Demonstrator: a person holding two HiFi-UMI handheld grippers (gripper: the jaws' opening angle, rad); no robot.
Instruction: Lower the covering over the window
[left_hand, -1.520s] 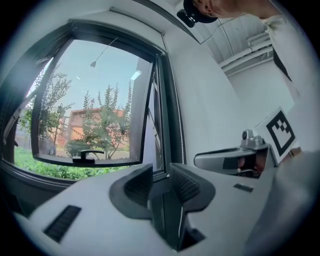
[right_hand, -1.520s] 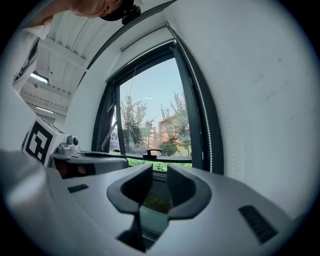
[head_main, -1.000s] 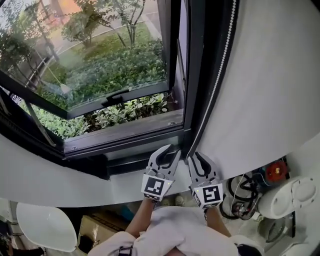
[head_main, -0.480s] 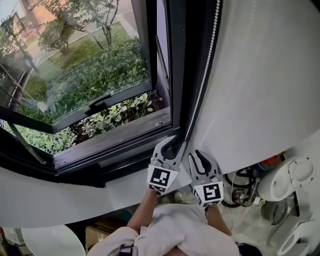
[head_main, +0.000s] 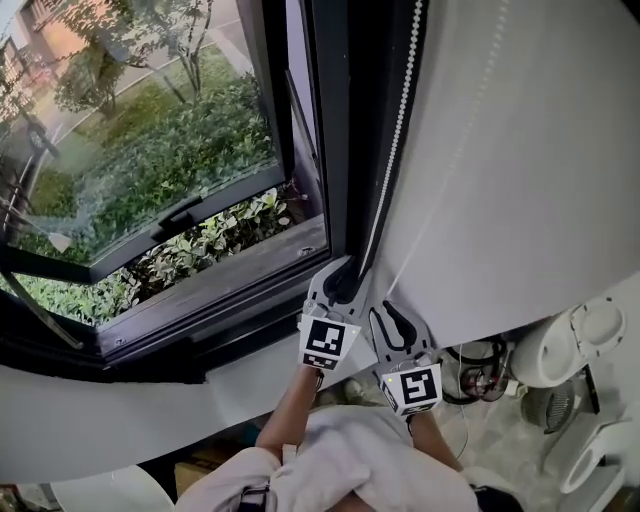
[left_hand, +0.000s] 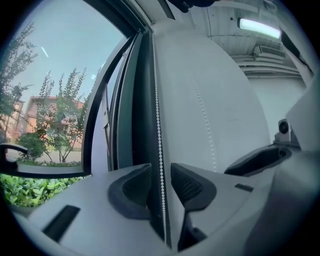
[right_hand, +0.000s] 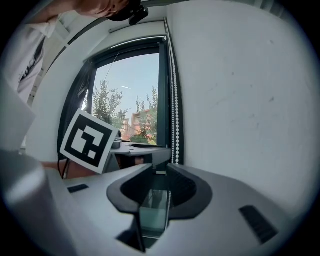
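1. The bead chain (head_main: 398, 110) of the window covering hangs down the right edge of the dark window frame (head_main: 340, 150), beside the white wall (head_main: 520, 180).
2. The left tongs (head_main: 350, 272) are raised against the frame with the chain (left_hand: 159, 125) running between the pads. They stand spread, with a gap showing on each side of the beads.
3. The right tongs (head_main: 388, 312) sit just below and to the right, near the chain's lower end. Their pads are apart, and a strand of beads (right_hand: 175, 110) runs down along the inner face of one pad.
4. The tilted-out sash (head_main: 180, 215) and glass show green shrubs (head_main: 170, 160) outside.
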